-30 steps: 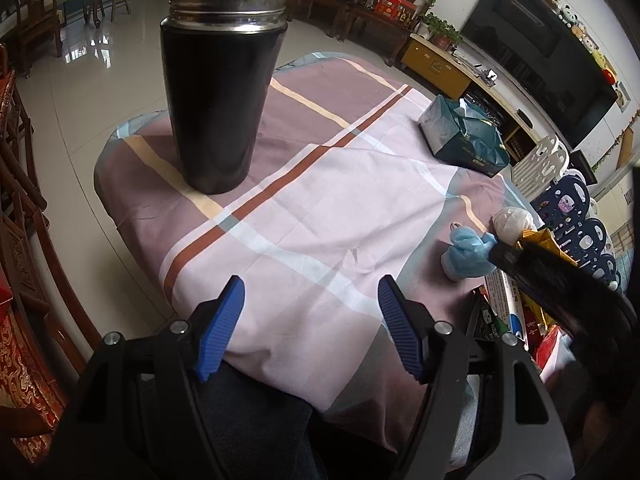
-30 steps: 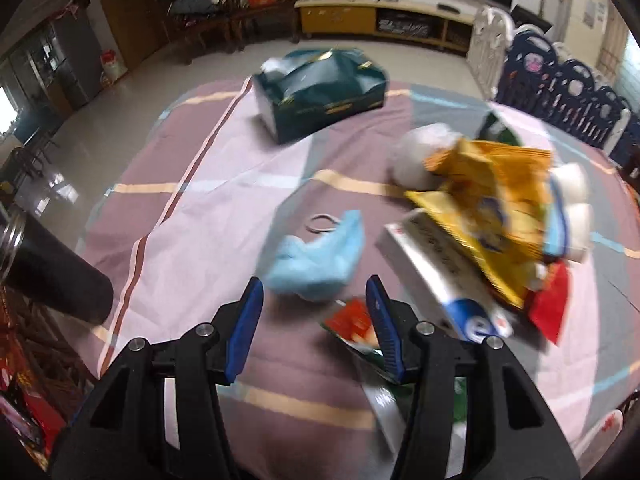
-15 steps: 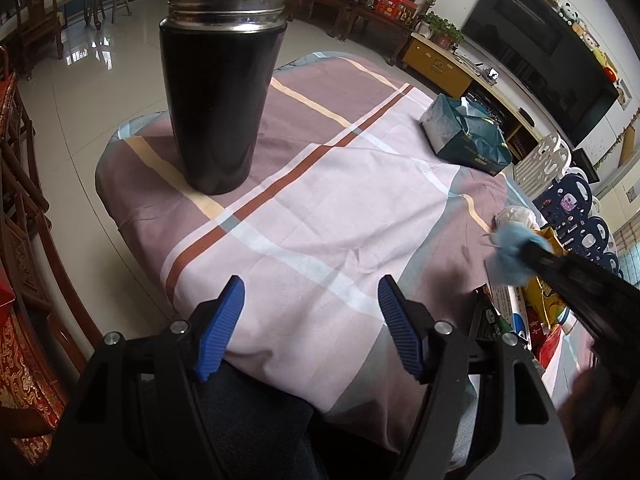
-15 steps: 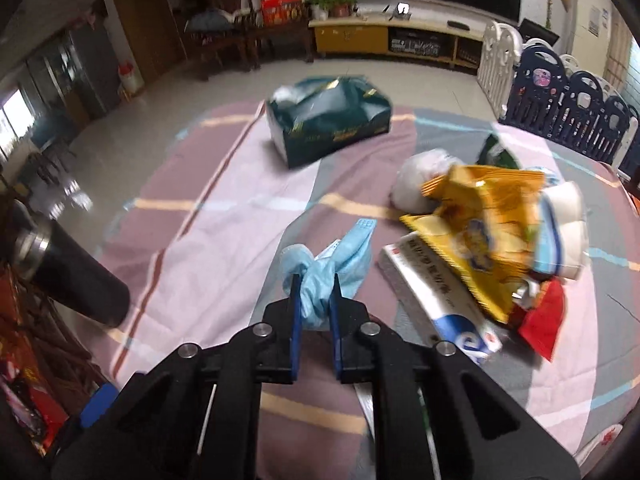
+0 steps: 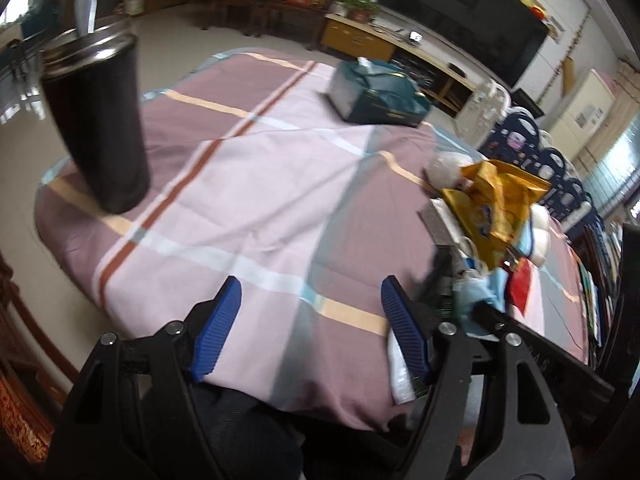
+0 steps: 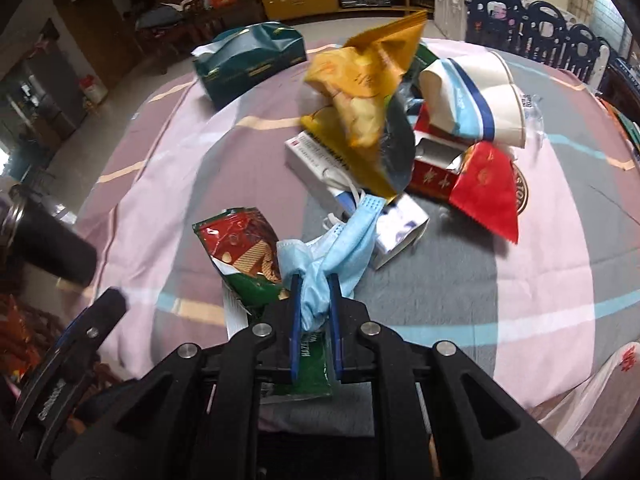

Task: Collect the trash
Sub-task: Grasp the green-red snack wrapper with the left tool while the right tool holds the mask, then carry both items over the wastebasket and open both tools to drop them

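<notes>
Most of the striped tablecloth [image 5: 256,184] was bare on my left, just a tall black tumbler [image 5: 96,120] near that edge and the teal tissue box [image 5: 376,96] at the far side. My left gripper [image 5: 310,320] hung over the near edge, jaws opening, nothing between them. My right gripper [image 6: 314,308] was pinching the blue face mask [image 6: 340,248], just off the trash pile [image 6: 400,128] and over the green snack wrapper [image 6: 248,256].

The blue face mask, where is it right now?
In the right wrist view, the blue face mask is pinched in the right gripper, low centre, beside the red and green wrapper.
</notes>
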Available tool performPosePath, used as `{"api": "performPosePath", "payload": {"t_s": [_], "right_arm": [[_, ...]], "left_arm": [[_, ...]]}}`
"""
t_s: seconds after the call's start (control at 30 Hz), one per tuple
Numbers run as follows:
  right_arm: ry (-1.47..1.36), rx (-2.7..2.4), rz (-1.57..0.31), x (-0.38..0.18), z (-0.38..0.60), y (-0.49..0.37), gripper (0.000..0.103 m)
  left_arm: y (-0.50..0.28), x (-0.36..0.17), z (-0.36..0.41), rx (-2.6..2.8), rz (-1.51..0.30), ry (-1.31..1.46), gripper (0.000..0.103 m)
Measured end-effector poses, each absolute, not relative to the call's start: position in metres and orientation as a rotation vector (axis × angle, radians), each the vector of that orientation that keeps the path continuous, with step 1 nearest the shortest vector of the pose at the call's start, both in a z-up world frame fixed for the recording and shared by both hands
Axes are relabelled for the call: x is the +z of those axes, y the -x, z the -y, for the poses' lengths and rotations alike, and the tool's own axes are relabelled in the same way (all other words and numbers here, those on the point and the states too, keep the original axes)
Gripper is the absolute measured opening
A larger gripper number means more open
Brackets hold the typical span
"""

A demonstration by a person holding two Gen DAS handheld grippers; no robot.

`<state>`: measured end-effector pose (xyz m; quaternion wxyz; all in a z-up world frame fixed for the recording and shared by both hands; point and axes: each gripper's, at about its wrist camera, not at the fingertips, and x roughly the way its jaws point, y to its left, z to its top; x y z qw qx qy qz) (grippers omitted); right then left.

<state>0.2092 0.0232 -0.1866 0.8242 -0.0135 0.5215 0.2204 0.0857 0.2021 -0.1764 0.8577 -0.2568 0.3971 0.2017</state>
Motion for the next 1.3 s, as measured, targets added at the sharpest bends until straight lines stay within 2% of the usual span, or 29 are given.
{"api": "performPosePath", "payload": {"t_s": [0.13,0.23,0.4,0.47,0.5,0.57,0.6,0.73,0.93,1.2,1.3], "right_arm": [[-0.11,0.461,-1.099,-0.171,0.015,-0.201,0.013],[-0.152,0.428,-1.069,-0.157,0.049,-0.196,0.013],[-0.156,0.375,-1.031,-0.144,0.096,-0.18,0.013],[-0.119,0.365,-1.015,-0.139,0.105,-0.173,0.013],[-0.094,0.356,-1.005,-0.137,0.11,-0.17,0.013],[-0.058,0.336,-0.989,-0.133,0.121,-0.162,0.013],[-0.058,0.331,-0.988,-0.134,0.125,-0.162,0.013],[-0.085,0.297,-0.985,-0.134,0.147,-0.16,0.013],[-0.101,0.235,-0.968,-0.125,0.186,-0.15,0.013],[-0.093,0.079,-1.008,-0.138,0.269,-0.122,0.013],[-0.052,0.012,-1.098,-0.159,0.294,-0.113,0.015]], "left_arm": [[-0.096,-0.181,-0.188,0.303,-0.838,0.559,0.084],[-0.124,-0.195,-0.177,0.181,-0.878,0.622,0.084],[-0.173,-0.204,-0.134,0.175,-1.007,0.399,0.084],[-0.186,-0.21,-0.122,0.153,-1.06,0.35,0.066],[-0.191,-0.213,-0.118,0.141,-1.088,0.333,0.051],[-0.195,-0.212,-0.113,0.127,-1.092,0.307,0.044],[-0.196,-0.21,-0.109,0.11,-1.085,0.291,0.034],[-0.19,-0.196,-0.101,0.111,-1.037,0.232,0.027],[-0.169,-0.158,-0.08,0.073,-0.955,0.217,0.026],[-0.131,-0.11,0.002,-0.202,-0.896,0.245,0.026],[-0.123,-0.105,0.041,-0.349,-0.913,0.27,0.025]]}}
